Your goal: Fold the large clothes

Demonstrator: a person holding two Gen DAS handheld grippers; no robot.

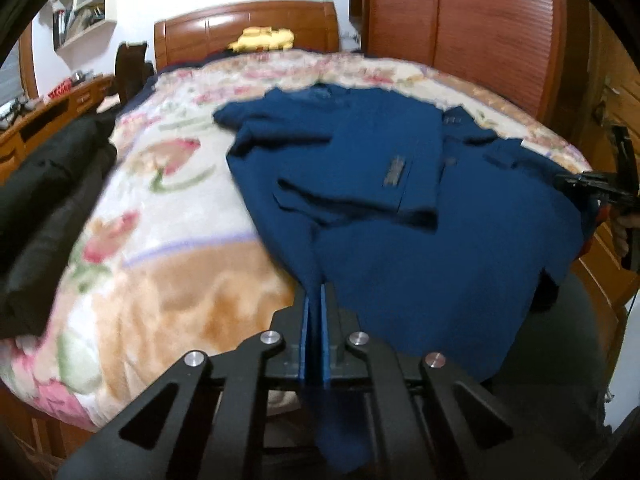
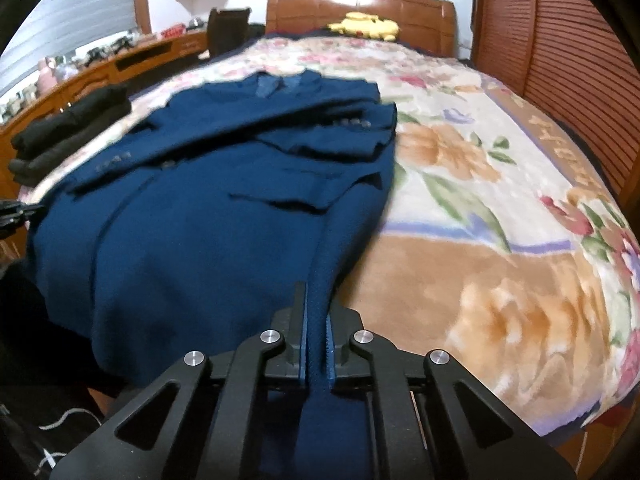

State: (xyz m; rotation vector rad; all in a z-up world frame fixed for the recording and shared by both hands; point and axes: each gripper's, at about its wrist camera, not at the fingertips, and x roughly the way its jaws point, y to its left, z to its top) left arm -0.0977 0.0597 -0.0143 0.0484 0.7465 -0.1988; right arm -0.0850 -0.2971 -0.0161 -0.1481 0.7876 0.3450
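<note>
Blue jacket (image 2: 192, 216), collar toward headboard (image 2: 360, 4), lengthwise

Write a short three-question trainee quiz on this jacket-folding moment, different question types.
1. True or false: both the left gripper and right gripper are shut on the blue jacket.
2. Multiple choice: where do the sleeves lie? A) hanging off the bed B) folded across the jacket's front C) under the black clothes
3. Fill in: the folded black clothes lie on the floral ____.

Key: 1 true; 2 B; 3 blanket.
</note>
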